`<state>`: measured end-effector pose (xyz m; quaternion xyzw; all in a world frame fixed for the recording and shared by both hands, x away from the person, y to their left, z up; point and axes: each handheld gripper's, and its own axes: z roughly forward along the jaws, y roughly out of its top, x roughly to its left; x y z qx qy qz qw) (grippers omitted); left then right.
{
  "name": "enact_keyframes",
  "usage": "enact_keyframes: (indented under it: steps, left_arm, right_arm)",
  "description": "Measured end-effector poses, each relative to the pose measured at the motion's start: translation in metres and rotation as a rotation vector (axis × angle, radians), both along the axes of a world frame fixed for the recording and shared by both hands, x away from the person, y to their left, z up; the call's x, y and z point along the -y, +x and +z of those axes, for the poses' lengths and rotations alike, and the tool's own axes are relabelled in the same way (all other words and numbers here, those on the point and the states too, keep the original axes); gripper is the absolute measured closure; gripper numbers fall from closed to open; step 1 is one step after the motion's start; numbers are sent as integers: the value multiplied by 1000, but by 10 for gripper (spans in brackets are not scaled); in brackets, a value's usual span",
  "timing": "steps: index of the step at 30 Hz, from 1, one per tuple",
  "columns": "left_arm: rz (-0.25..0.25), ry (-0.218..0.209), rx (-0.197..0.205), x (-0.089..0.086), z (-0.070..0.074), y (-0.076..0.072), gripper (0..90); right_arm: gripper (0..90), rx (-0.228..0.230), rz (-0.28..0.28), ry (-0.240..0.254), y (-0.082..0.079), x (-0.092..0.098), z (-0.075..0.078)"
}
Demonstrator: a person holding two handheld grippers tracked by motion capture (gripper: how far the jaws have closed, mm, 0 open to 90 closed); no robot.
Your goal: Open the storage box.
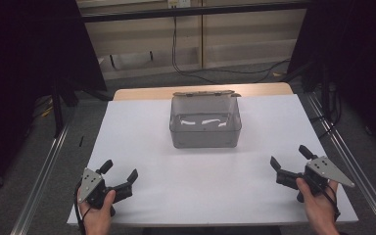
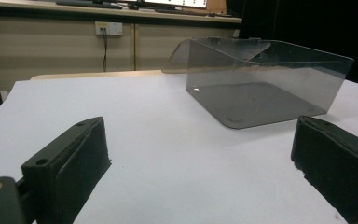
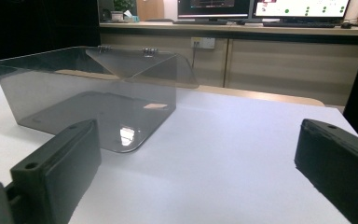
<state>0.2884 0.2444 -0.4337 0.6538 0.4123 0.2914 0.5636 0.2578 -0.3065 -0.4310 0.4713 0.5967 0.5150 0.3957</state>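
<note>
I see my left gripper (image 1: 121,177) lower left, jaws apart, right gripper (image 1: 289,160) lower right, jaws apart, clear box (image 1: 205,128) centre, lid up

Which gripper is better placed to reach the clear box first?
Neither clearly. The left gripper and right gripper sit open at the near table corners, both aimed at the clear box centred between them. Left looks marginally closer.

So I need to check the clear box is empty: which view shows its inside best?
The high view: it looks down into the clear box past its open lid, showing a bare floor with glare streaks. Both gripper views show it low from the side, through tinted walls, nothing visible inside.
</note>
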Motion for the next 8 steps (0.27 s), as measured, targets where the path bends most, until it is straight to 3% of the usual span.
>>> enact_keyframes:
  steps: [3,8]
  left_arm:
    - [-2,-26,6,-2,1,0,37]
    - [20,-17,-8,-2,1,1,31]
  right_arm:
    - [0,14,0,11,-4,2,-1]
    - [0,-11,22,2,-2,1,-4]
